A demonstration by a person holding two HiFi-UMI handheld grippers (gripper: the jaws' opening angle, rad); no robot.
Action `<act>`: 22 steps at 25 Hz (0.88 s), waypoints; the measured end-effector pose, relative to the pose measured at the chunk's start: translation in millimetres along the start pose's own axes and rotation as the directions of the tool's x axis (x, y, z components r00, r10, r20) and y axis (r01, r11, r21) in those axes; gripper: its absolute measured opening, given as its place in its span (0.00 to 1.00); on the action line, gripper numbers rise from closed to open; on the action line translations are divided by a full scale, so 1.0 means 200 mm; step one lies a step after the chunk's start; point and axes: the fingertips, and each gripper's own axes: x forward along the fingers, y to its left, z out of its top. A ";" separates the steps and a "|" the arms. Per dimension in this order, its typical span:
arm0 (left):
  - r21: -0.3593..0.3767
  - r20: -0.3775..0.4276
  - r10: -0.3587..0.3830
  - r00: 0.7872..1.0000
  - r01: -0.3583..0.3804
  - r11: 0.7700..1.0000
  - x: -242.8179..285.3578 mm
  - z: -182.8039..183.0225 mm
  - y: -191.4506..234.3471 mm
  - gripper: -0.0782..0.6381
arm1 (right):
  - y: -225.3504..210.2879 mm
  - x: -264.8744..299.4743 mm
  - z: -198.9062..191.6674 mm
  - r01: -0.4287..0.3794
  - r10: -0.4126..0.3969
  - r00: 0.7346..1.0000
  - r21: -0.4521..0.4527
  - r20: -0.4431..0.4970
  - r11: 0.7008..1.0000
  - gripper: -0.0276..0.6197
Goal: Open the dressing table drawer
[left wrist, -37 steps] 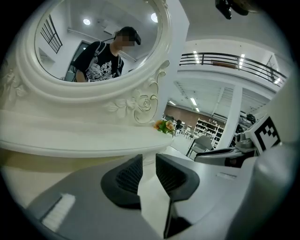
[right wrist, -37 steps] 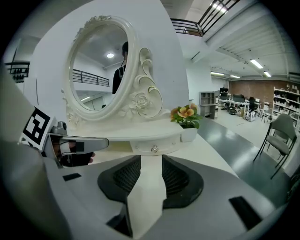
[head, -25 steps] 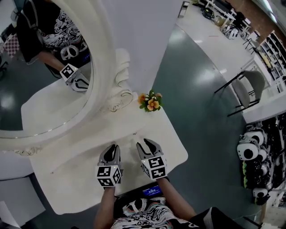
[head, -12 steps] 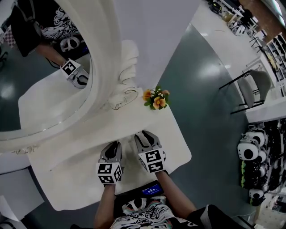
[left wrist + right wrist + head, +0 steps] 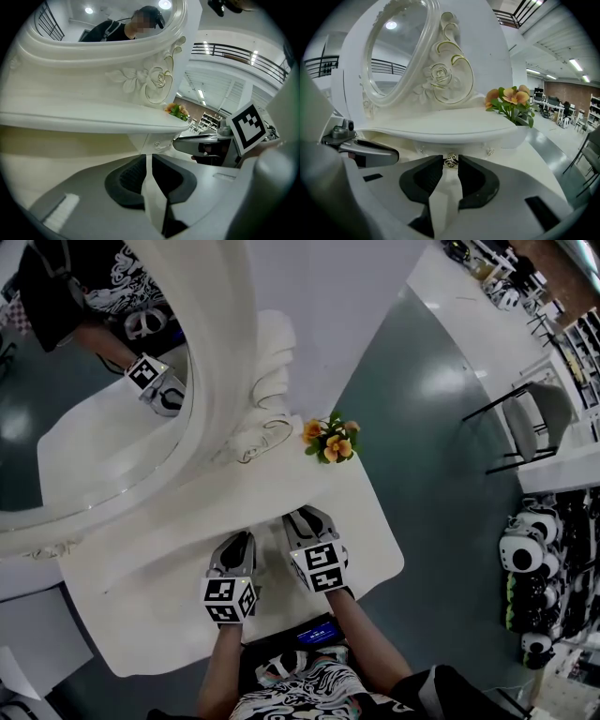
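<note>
The white dressing table (image 5: 169,615) has a small drawer front (image 5: 468,150) under the shelf below its oval mirror (image 5: 84,409). My right gripper (image 5: 307,519) points at it. Its jaws have just been closing, and the little metal drawer knob (image 5: 450,161) fills the gap between the tips of my right gripper (image 5: 450,164), touching both pads. My left gripper (image 5: 235,542) rests beside it over the tabletop. In the left gripper view, my left gripper (image 5: 146,157) shows only a narrow slit between its jaws, with nothing in it. Another small knob (image 5: 157,144) lies beyond it.
A small pot of orange flowers (image 5: 329,440) stands on the shelf to the right of the mirror base. A person's reflection and a gripper show in the mirror. On the floor to the right are a chair (image 5: 525,423) and a rack of black-and-white gear (image 5: 530,568).
My right gripper has edged closer to the mirror base and its jaws have narrowed. The left gripper has hardly shifted. The head view has tilted slightly.
</note>
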 end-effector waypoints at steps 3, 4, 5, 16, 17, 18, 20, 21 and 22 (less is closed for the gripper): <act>-0.003 0.004 0.007 1.000 -0.007 1.000 -0.01 0.00 0.01 0.16 | 0.00 -0.01 -0.02 0.003 -0.004 1.000 -0.001 -0.012 1.000 0.20; -0.004 0.004 0.009 1.000 -0.009 1.000 -0.01 0.00 0.02 0.15 | 0.00 -0.02 -0.04 0.005 -0.005 1.000 0.000 -0.016 1.000 0.20; -0.005 0.006 0.012 1.000 -0.012 1.000 -0.02 0.00 0.02 0.15 | 0.00 -0.04 -0.05 0.006 -0.006 1.000 0.002 -0.020 1.000 0.20; -0.009 0.045 -0.008 0.999 0.008 1.000 -0.03 0.06 0.00 0.14 | 0.03 -0.19 -0.16 0.018 -0.018 0.998 0.012 -0.054 1.000 0.20; -0.007 0.046 -0.010 0.999 0.011 1.000 -0.03 0.06 -0.01 0.14 | 0.03 -0.20 -0.17 0.023 -0.023 0.998 0.012 -0.056 1.000 0.20; -0.005 0.046 -0.013 0.999 0.013 1.000 -0.04 0.06 -0.02 0.14 | 0.02 -0.21 -0.18 0.030 -0.029 0.998 0.013 -0.060 0.999 0.20; -0.003 0.046 -0.016 0.999 0.016 1.000 -0.04 0.06 -0.02 0.14 | 0.03 -0.24 -0.20 0.037 -0.035 0.997 0.018 -0.073 0.999 0.20; -0.003 0.046 -0.016 0.999 0.016 1.000 -0.04 0.06 -0.02 0.14 | 0.04 -0.25 -0.22 0.035 -0.033 0.996 0.021 -0.080 0.999 0.20; -0.004 0.046 -0.015 0.999 0.016 1.000 -0.05 0.06 -0.02 0.14 | 0.04 -0.26 -0.23 0.035 -0.033 0.996 0.024 -0.085 0.999 0.20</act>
